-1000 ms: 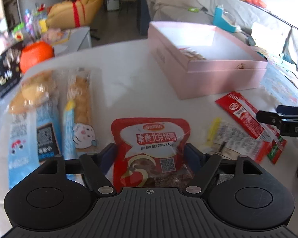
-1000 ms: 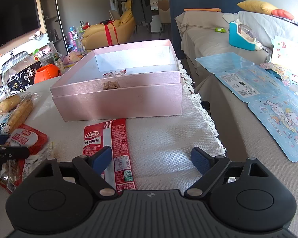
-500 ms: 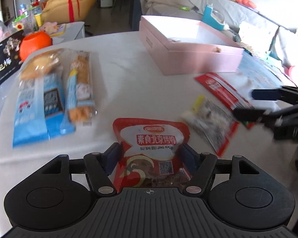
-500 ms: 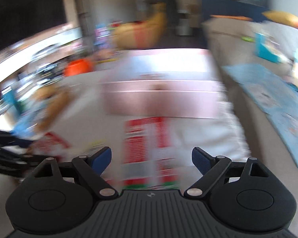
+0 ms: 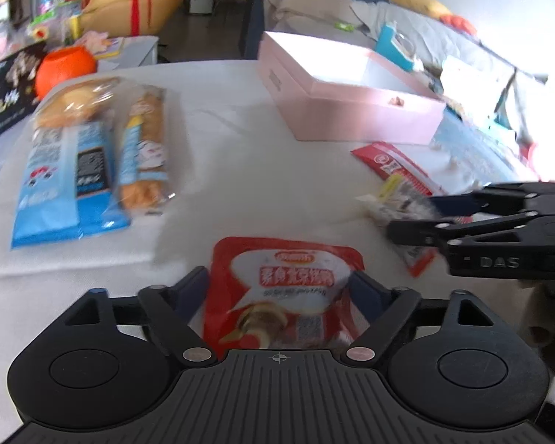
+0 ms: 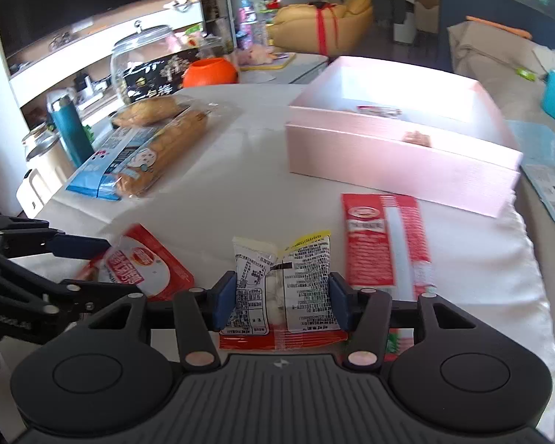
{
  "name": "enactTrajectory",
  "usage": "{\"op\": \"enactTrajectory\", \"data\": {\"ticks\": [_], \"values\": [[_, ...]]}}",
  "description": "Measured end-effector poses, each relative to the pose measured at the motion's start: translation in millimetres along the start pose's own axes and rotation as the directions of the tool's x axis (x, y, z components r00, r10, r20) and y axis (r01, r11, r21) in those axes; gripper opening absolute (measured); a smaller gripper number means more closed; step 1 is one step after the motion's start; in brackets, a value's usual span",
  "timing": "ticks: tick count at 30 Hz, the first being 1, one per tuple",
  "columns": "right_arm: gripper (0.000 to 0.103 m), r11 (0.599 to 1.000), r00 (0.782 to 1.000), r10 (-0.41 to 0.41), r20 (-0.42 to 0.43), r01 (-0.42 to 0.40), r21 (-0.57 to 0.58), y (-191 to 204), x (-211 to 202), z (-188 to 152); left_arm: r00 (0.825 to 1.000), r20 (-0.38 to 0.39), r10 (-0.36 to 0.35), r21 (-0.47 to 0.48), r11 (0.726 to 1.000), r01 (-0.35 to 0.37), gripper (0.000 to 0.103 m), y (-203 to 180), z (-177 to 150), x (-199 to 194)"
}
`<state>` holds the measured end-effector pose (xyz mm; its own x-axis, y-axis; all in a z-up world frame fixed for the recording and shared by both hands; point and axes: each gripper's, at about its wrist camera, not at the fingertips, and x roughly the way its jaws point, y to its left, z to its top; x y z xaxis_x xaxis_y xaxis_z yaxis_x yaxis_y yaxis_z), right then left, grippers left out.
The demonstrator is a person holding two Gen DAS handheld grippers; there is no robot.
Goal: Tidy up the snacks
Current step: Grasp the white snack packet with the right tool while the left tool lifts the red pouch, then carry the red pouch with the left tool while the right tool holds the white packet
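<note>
So far only a few bits sit in the pink box (image 6: 399, 162), while the right gripper (image 6: 283, 299) is closing on the white packet (image 6: 283, 281) and the left gripper (image 5: 279, 290) is opening wide around the red pouch (image 5: 283, 288) on the table (image 6: 240, 170).

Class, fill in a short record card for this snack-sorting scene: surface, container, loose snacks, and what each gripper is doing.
surface: white cloth-covered table
container: open pink cardboard box, a few small snacks inside
left gripper: jaws opening, either side of a red foil snack pouch
right gripper: jaws closing on a small white printed snack packet
other snacks: long red stick packet beside the white packet; two clear-and-blue bread bags to the left
</note>
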<state>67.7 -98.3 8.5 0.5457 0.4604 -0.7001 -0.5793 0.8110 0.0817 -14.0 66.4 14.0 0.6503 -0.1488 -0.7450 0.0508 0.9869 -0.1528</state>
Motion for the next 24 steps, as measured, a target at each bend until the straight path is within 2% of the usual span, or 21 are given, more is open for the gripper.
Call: {"op": "enactTrajectory", "data": {"ticks": [1,4,6,7,8,13,14,16,17,19,24], "values": [[0.052,1.0,1.0,-0.018,0.002,0.018,-0.005,-2,-2,-2,1.0,-0.009,0.008,0.026,1.0,-0.007,0.098,-6,2,4],[0.052,0.995,0.996,-0.092,0.013,0.092,-0.035,-5,-8,-10,0.999,-0.006,0.037,0.096,0.995,-0.036,0.098,-18,5,14],[0.052,0.992,0.993,-0.118,0.015,0.119,-0.04,-8,-13,-15,0.999,-0.009,0.031,0.092,0.995,-0.03,0.095,-19,8,14],[0.052,0.992,0.992,-0.122,0.016,0.123,-0.036,-11,-16,-17,1.0,-0.007,0.012,0.082,0.997,-0.011,0.087,-18,8,11],[0.052,0.991,0.992,-0.127,0.018,0.127,-0.032,-13,-19,-19,1.0,0.0,-0.021,0.069,0.997,0.021,0.072,-16,8,7],[0.053,0.988,0.987,-0.152,0.048,0.153,-0.024,-21,-29,-22,0.999,0.044,-0.025,0.071,0.997,0.021,0.06,-19,11,-11],[0.053,0.988,0.987,-0.153,0.049,0.154,-0.022,-22,-29,-22,0.998,0.056,-0.023,0.072,0.997,0.019,0.05,-20,12,-14],[0.053,0.988,0.987,-0.154,0.047,0.155,-0.016,-24,-28,-23,0.997,0.08,-0.023,0.073,0.997,0.017,0.041,-21,14,-24],[0.053,0.988,0.987,-0.156,0.045,0.156,-0.015,-25,-27,-23,0.995,0.096,-0.013,0.078,0.997,0.006,0.031,-22,15,-28],[0.056,0.987,0.987,-0.157,0.039,0.157,-0.015,-25,-25,-25,0.993,0.116,0.012,0.101,0.995,-0.024,0.024,-23,17,-36],[0.071,0.987,0.987,-0.159,0.036,0.16,-0.021,-25,-20,-31,0.996,0.077,0.033,0.066,0.997,-0.038,0.024,-12,16,-35]]}}
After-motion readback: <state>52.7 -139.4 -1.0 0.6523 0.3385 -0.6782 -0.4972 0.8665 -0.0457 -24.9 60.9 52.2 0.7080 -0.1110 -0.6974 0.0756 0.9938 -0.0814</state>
